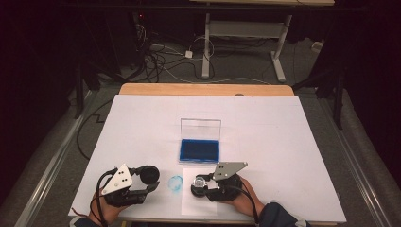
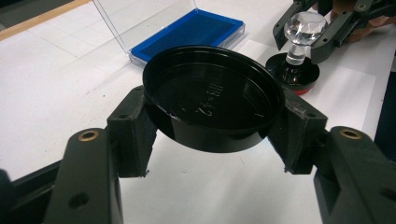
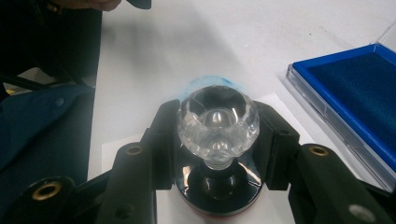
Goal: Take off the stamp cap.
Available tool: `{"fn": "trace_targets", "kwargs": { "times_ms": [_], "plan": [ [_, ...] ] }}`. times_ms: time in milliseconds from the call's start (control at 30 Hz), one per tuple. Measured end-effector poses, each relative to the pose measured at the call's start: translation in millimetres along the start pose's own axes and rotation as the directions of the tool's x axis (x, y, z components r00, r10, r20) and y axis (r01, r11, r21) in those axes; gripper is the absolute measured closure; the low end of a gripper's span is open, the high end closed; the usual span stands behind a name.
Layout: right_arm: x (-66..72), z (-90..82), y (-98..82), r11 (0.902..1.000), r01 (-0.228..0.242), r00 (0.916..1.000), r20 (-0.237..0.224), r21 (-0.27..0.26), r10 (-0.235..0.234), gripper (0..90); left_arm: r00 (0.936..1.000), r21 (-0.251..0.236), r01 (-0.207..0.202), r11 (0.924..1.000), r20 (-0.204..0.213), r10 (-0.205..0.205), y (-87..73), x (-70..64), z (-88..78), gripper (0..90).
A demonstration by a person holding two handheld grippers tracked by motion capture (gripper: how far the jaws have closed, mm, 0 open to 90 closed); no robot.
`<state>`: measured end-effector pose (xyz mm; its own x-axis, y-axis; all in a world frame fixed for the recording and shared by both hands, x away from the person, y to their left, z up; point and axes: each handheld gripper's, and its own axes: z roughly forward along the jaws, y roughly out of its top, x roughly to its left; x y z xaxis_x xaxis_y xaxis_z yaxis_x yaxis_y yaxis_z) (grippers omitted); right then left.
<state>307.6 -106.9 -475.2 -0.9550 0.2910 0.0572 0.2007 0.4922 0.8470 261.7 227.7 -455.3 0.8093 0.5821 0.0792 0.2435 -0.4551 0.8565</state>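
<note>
L gripper (image 2: 205, 140) jaws clamp black lid (image 2: 212, 95) rim; R gripper (image 3: 217, 154) jaws grip crystal-knob stamp (image 3: 217, 121) on paper sheet (image 1: 189, 201), near table's front edge; ink pad (image 1: 199, 150) just beyond.

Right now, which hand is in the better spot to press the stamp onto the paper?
The right. Its hand-held gripper already clamps the clear crystal-knobbed stamp, whose round base rests on the small white paper sheet. The left hand-held gripper is busy gripping the round black plastic lid, off the sheet.
</note>
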Motion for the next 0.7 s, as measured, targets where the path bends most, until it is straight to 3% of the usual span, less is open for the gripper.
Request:
{"fn": "trace_targets", "kwargs": {
  "times_ms": [700],
  "plan": [
    [0.2, 0.0, 0.7, 1.0000, 0.008, 1.0000, 0.000, 0.004, -0.008, 57.0, 1.0000, -0.004, 0.001, 1.0000, -0.001, -0.001, 0.2, 0.1, 0.2, 36.4]
  ]
}}
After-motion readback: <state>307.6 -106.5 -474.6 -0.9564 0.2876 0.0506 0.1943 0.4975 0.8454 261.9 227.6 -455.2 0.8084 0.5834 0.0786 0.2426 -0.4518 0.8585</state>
